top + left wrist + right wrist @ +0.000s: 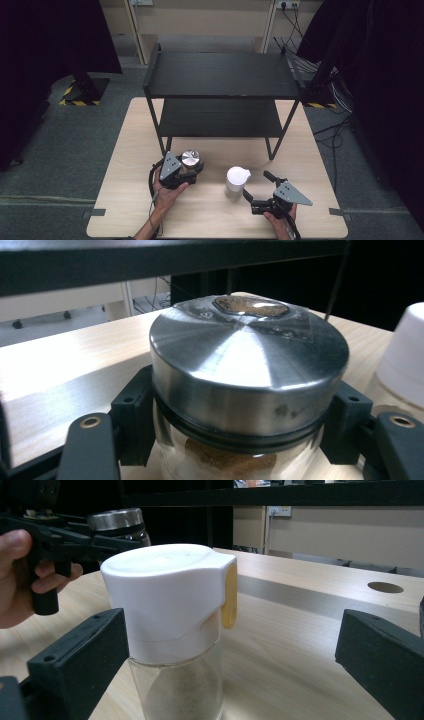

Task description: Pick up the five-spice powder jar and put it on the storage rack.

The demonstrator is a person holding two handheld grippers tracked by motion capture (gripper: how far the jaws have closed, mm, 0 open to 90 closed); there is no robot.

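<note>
At the table's (125, 150) near edge, left of middle, the left gripper (192, 170) clamps a steel-lidded glass jar (190, 159) just under its lid, both pads pressing the glass. The jar stands upright, lid up, long axis vertical. Lifting it straight and level should keep the grip from slipping. The right gripper (256, 189) stands wide open around a white-capped shaker (237, 181), also upright, its pads clear.

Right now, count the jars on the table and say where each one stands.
2. The metal-lidded jar sits front left, clamped in the left gripper; the white-capped jar stands front centre, between the right gripper's open jaws.
</note>
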